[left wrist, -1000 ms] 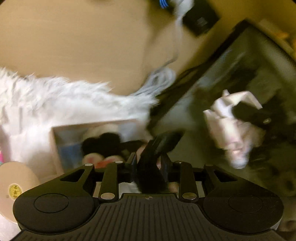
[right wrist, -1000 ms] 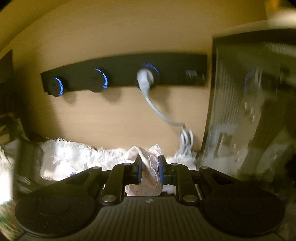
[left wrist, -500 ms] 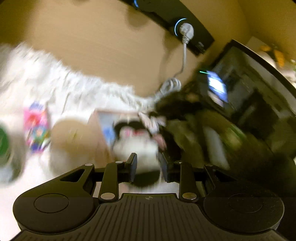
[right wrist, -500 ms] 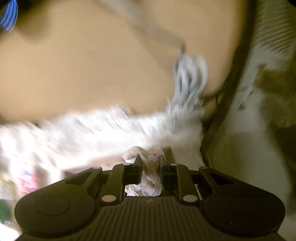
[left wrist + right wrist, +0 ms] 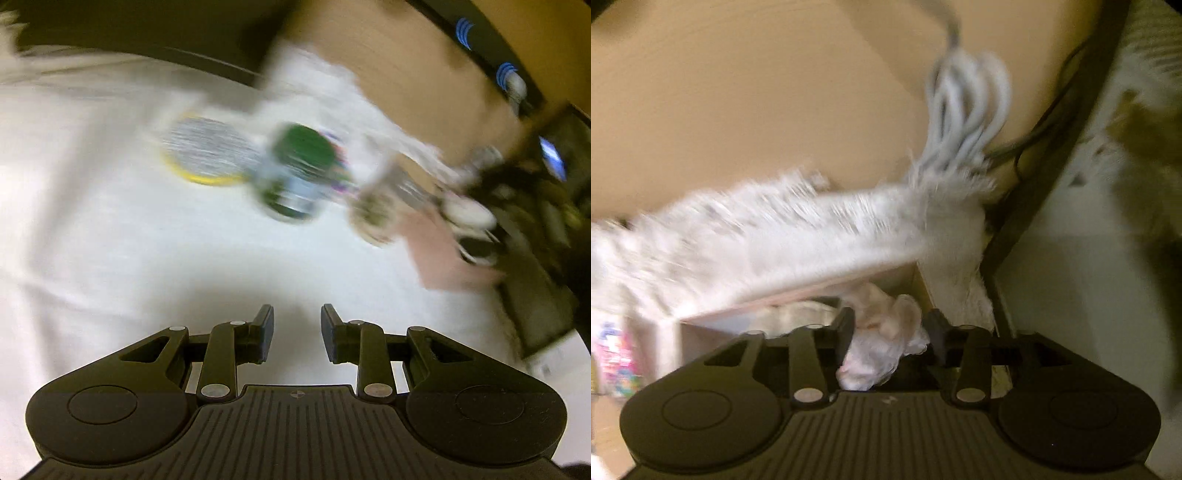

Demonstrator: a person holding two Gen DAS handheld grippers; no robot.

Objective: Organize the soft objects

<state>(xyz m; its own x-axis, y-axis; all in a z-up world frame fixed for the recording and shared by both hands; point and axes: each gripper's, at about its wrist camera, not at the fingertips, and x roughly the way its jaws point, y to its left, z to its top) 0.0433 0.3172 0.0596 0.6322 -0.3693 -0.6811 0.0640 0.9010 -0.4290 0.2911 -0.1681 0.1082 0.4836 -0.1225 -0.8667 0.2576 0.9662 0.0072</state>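
We are opening the jaws of our right gripper [image 5: 888,334] over an open cardboard box [image 5: 798,295], and the crumpled pale pink cloth [image 5: 882,343] is sitting loose between the fingers, its lower end hanging toward the box. A shaggy white rug [image 5: 768,240] is lying along the box's far side, with a coiled white cable [image 5: 967,110] beyond it. We are holding our left gripper [image 5: 297,332] with its jaws partly apart and nothing between them, above a white cloth-covered surface [image 5: 110,240]. A blurred green-lidded jar [image 5: 299,173] is standing there.
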